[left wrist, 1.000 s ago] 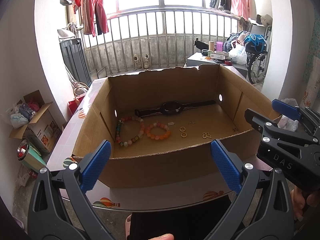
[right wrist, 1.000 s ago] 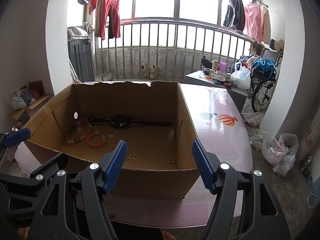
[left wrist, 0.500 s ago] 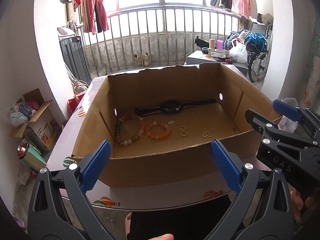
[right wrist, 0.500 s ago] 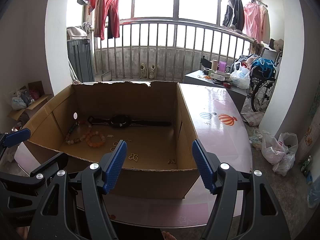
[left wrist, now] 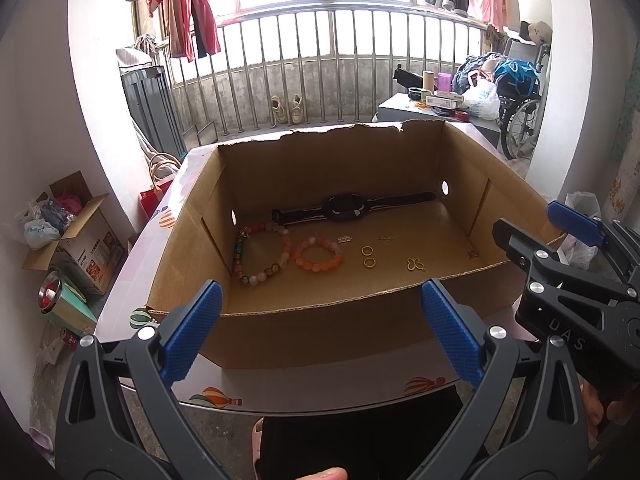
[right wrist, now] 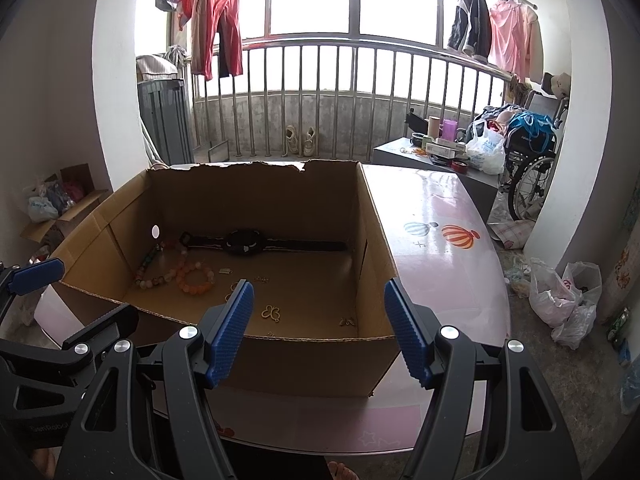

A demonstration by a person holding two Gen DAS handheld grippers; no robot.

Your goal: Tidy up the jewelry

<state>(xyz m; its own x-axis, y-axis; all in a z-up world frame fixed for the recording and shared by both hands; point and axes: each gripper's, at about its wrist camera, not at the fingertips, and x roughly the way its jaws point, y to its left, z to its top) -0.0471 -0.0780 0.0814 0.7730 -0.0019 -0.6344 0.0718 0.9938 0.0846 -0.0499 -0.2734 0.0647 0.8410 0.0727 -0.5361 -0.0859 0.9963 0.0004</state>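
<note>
the left gripper (left wrist: 320, 332) is hovering in front of the near wall of the open cardboard box (left wrist: 320, 328), its blue-padded fingers spread wide apart with nothing between them, and compared with a second ago the box is sitting slightly lower in its view, so more of the hanging laundry (left wrist: 188, 12) above the railing is showing. the right gripper (right wrist: 320, 332) is likewise gaping, empty, hanging over the box's near right corner, and its view is looking unchanged from a second ago. the jewelry is lying on the box floor just as before: a black wristwatch (left wrist: 348, 209) is stretching along the back wall, a multicoloured bead bracelet (left wrist: 260, 252) is lying at the left touching an orange bead bracelet (left wrist: 318, 255), two gold rings (left wrist: 368, 256) are sitting just right of those, a gold butterfly charm (left wrist: 416, 264) is resting nearer the front, and a few smaller gold pieces, too small to name, are scattered between. the box is standing on a pink balloon-print table (right wrist: 448, 264)
</note>
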